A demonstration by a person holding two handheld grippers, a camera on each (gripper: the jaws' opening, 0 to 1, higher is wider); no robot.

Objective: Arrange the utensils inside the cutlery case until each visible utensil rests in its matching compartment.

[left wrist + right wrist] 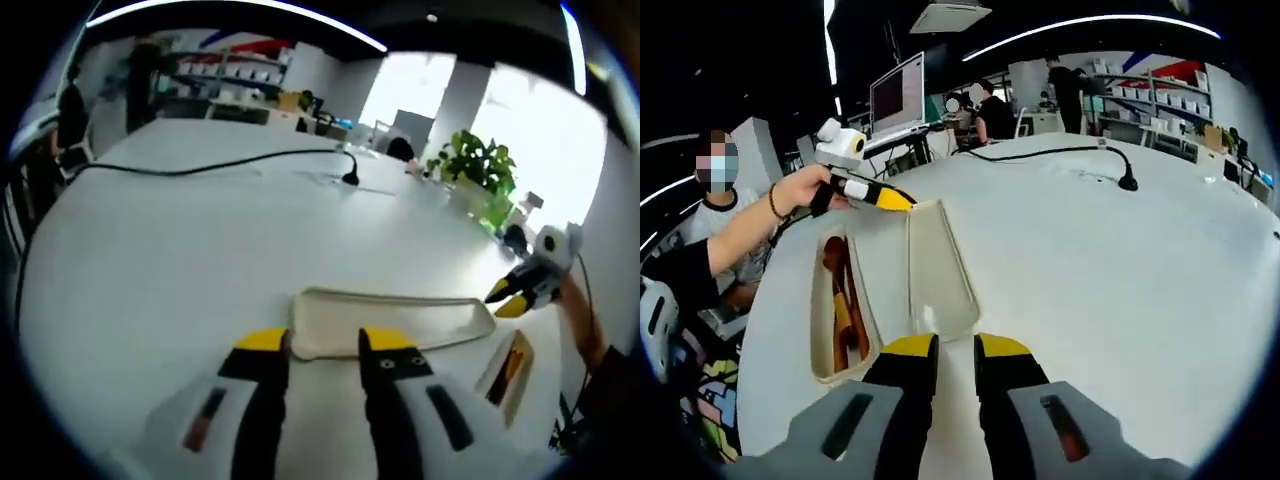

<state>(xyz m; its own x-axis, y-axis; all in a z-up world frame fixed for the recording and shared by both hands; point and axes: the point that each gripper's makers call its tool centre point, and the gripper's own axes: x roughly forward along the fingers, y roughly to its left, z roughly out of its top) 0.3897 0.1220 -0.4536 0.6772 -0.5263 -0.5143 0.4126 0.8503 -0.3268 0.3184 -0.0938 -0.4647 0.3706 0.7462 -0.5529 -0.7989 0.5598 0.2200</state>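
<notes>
Grippers: left gripper [325, 348] and right gripper [955, 348] both released, jaws apart, gripping nothing. Lid [938, 270] lies beside case [823, 330] near desk [1120, 290] edge.

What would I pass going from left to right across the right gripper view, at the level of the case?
A person's forearm → case tray with wooden utensils → empty case lid → bare white table.

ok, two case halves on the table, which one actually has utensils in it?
The case half nearer the person's arm: wooden utensils lie inside. The empty half sits beside it, ahead of the right gripper.
</notes>
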